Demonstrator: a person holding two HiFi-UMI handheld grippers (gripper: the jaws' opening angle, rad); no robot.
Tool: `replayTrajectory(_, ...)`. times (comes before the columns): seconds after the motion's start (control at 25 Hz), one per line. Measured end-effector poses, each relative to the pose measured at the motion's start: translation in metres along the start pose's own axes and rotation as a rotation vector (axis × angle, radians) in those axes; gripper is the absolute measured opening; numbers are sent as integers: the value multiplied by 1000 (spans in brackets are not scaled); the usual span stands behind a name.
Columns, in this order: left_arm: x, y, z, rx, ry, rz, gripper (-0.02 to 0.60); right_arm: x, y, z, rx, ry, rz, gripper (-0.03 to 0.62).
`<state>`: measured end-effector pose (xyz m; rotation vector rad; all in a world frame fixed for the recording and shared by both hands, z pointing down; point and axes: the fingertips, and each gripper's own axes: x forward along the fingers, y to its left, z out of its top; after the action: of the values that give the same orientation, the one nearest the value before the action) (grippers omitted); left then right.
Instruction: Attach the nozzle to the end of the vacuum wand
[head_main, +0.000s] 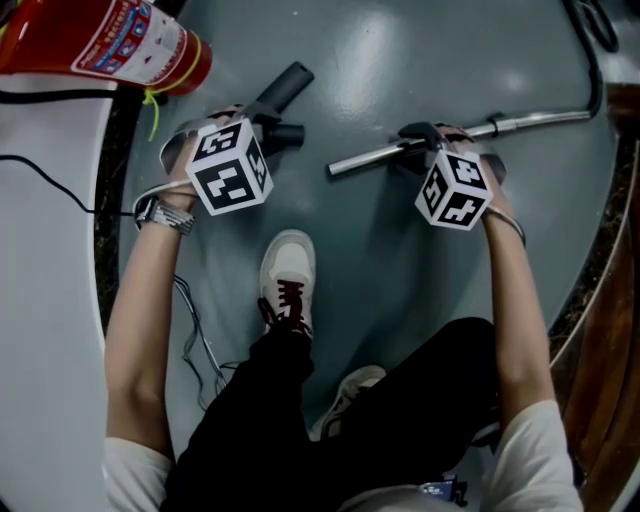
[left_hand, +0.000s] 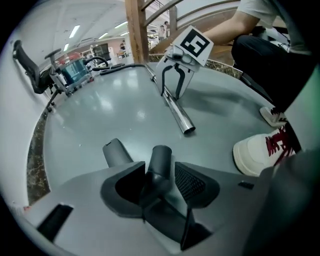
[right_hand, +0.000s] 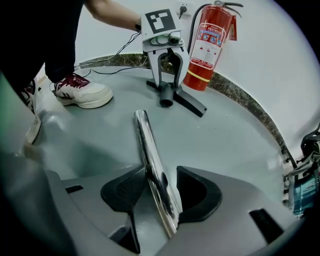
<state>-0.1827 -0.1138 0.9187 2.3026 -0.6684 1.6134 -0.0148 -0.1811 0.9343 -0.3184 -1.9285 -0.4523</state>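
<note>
While parts lie apart, step: grasp.
Your left gripper (left_hand: 161, 182): jaws apart around nozzle (left_hand: 160, 159).
Your right gripper (right_hand: 165, 190): jaws apart around wand (right_hand: 147, 145).
Next: close, lift, align.

Behind my fingers (left_hand: 192, 184) sit white cubes (head_main: 230, 167) with black square markers. A silver watch (head_main: 170, 215) rings my left wrist. White sleeves (head_main: 530, 455), black trousers (head_main: 400, 400).
</note>
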Motion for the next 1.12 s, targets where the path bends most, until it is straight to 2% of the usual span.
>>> replayTrajectory(0.16,8,0,-4,37,52,-10,192,3,6,-5,-31,31,31,199)
replayTrajectory(0.32,13,-1,-4,55,68,-22,192,8,11,-6,-79,54,30,199)
replayTrajectory(0.48,19,-3,-7,121,91,-20,192,16,13,-4,-122,66,44,199)
replayTrajectory(0.64,23,-3,-7,152,101,-52,192,21,15,0,-156,66,52,198)
replayTrajectory(0.84,37,-7,-9,241,174,-83,190,22,15,2,-162,48,41,195)
replayTrajectory(1.0,35,-10,-10,221,171,-94,186,22,20,1,-194,58,28,173)
replayTrajectory(1.12,28,-13,-9,160,122,-90,183,19,22,0,-204,62,31,170)
